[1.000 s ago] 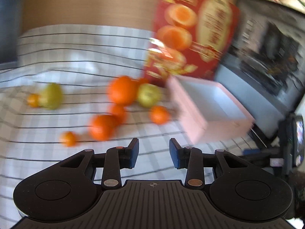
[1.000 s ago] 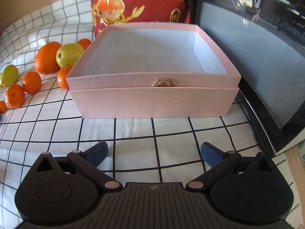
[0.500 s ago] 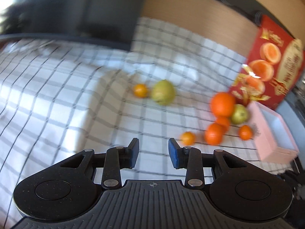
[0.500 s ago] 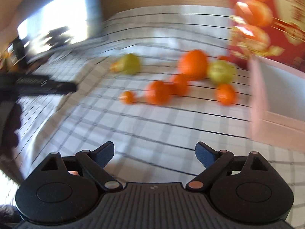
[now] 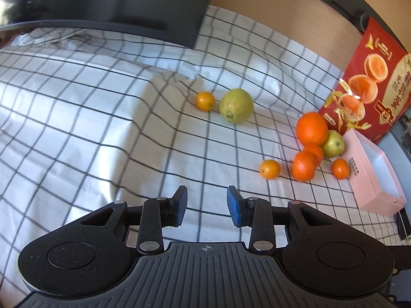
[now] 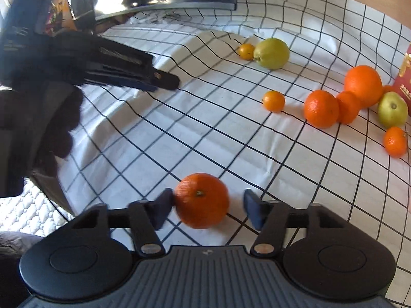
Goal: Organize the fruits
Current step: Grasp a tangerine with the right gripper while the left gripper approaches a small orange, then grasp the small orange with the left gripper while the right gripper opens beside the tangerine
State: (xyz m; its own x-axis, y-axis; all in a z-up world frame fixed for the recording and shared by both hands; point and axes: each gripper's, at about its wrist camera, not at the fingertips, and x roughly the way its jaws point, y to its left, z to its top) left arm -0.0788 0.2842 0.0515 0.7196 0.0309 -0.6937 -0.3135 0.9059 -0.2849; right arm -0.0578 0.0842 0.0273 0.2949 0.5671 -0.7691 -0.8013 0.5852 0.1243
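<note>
Because the fruit was meant for sorting, the pink box [image 5: 373, 177] sat open at three o'clock in the left wrist view, just beside a red carton printed with oranges [image 5: 370, 82], and it looked empty as far as could be seen. The checked cloth [image 5: 102, 118] covered the whole surface in soft folds, with a dark monitor [image 5: 143, 2] at twelve o'clock and a tan wall behind.

The big orange [image 5: 311, 128] touched a green pear-like fruit [image 5: 333, 143] at two o'clock, mandarins crowded against them. Another green fruit [image 5: 236, 105] lay at one o'clock beside a tiny citrus [image 5: 205, 101].

The right gripper [image 6: 207, 206] was closing around a mandarin [image 6: 202, 200] at six o'clock in its own view; the left pad touched the peel, the right pad stood clear, so the grip looked unfinished. The left gripper [image 5: 207, 206] hung over bare cloth, jaws narrowly parted and holding nothing, probably waiting its turn.
</note>
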